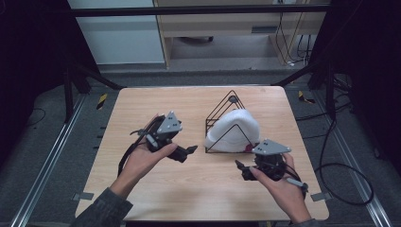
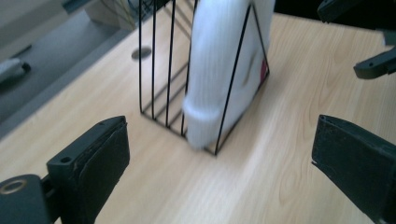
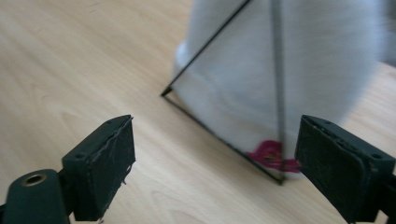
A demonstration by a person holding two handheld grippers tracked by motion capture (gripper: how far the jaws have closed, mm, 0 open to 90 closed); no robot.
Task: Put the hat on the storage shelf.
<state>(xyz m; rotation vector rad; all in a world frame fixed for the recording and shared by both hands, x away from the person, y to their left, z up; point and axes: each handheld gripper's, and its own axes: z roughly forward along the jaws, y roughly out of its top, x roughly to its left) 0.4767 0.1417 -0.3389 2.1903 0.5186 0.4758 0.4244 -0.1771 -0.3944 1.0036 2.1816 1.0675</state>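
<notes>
A black wire rack (image 1: 221, 108) shaped like a triangular prism stands on the wooden table (image 1: 189, 189), right of centre. A white knitted cloth (image 1: 235, 128) with a small red mark (image 3: 272, 156) is tucked inside it and bulges out at the near end. My left gripper (image 1: 188, 151) hovers to the rack's left, pointing at it, jaws open and empty. In the left gripper view the rack (image 2: 156, 70) and cloth (image 2: 219, 60) lie ahead of the open left gripper (image 2: 219, 163). My right gripper (image 1: 242, 170) sits near the rack's front right corner. In its own view the right gripper (image 3: 215, 172) is open with nothing between its pads.
The table's edges run close on all sides, with metal rails and dark floor beyond. A small round hole (image 2: 141, 52) marks the tabletop behind the rack. Cables (image 1: 340, 179) trail on the floor at the right. The other gripper's jaw (image 2: 376, 65) shows beyond the rack.
</notes>
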